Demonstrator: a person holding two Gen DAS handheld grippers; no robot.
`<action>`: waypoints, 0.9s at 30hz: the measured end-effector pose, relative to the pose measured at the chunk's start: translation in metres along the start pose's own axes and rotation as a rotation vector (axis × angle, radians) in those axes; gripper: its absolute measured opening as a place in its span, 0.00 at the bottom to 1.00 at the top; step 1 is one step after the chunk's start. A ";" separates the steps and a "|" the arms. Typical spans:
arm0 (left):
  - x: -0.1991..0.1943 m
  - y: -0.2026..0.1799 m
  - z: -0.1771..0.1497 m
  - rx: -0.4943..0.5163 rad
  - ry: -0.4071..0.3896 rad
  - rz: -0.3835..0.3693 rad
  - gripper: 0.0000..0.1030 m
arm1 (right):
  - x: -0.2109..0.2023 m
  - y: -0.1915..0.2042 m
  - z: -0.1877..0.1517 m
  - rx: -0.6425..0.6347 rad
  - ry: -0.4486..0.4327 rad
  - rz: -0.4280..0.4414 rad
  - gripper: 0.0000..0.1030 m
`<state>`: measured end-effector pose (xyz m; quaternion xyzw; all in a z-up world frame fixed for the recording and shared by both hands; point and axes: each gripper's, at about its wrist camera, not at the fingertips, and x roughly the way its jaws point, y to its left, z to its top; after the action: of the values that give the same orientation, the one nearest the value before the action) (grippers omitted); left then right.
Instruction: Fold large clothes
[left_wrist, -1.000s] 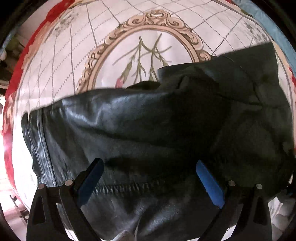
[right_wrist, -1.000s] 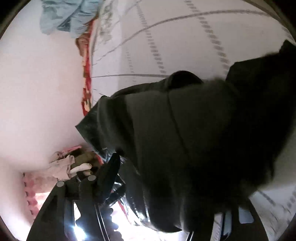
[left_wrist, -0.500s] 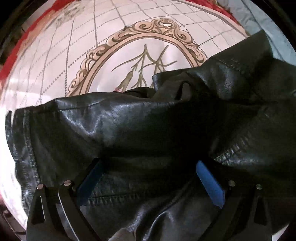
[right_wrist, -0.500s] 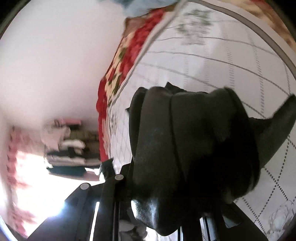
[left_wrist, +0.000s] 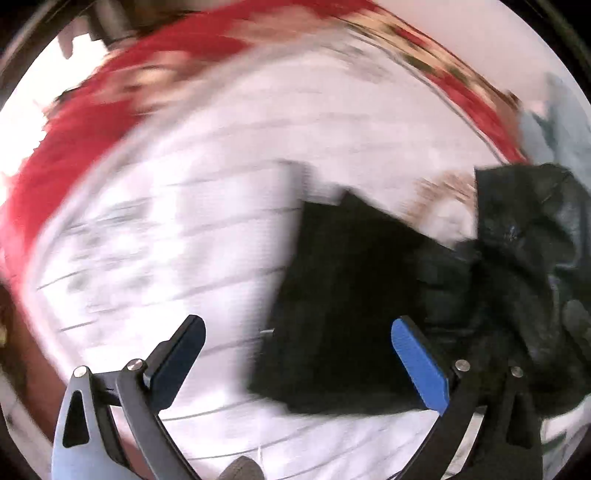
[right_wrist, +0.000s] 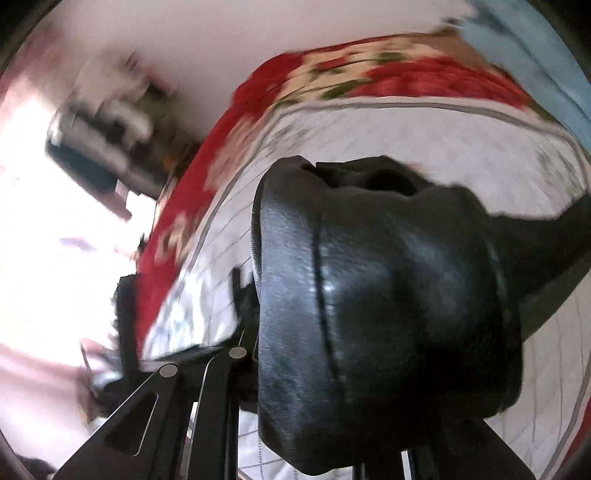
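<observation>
Jacket (right_wrist: 388, 302) of black leather, bunched into a thick roll, fills the centre of the right wrist view and hangs above the quilted bedspread (right_wrist: 461, 147). Right gripper (right_wrist: 332, 424): its jaws have just been closing and now stand nearly together at 6 o'clock, pinching the lower edge of the roll; the pads themselves are hidden behind the leather. Left gripper (left_wrist: 295, 362): jaws wide apart, the blue pad (left_wrist: 419, 363) at 4 o'clock, nothing between them but bedspread (left_wrist: 184, 221). In the left wrist view, which is heavily blurred, the jacket (left_wrist: 369, 295) extends from the centre toward 3 o'clock, where a crumpled mass of it rises. The surface is glossy and grained, with a raised seam running down the roll; judged from this, the garment is heavy, smooth and somewhat slippery, holds broad creases instead of sharp ones, and sags under its own weight. A seam, hem or collar edge is the probable best hold, since stitched double layers give the pads purchase. A single-layer pinch risks sliding out.
</observation>
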<state>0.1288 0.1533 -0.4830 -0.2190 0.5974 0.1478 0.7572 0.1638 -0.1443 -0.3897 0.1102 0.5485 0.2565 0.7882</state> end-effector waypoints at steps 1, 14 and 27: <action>-0.009 0.031 -0.002 -0.030 -0.008 0.042 1.00 | 0.018 0.025 -0.004 -0.058 0.033 0.003 0.19; -0.053 0.145 -0.048 -0.261 -0.036 0.192 1.00 | 0.160 0.130 -0.101 -0.170 0.511 0.161 0.66; -0.054 0.048 0.015 -0.101 -0.149 0.112 1.00 | 0.095 -0.002 -0.029 0.173 0.381 0.042 0.46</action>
<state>0.1055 0.2039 -0.4356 -0.2114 0.5427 0.2358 0.7779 0.1631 -0.0996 -0.4779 0.1385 0.7050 0.2412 0.6524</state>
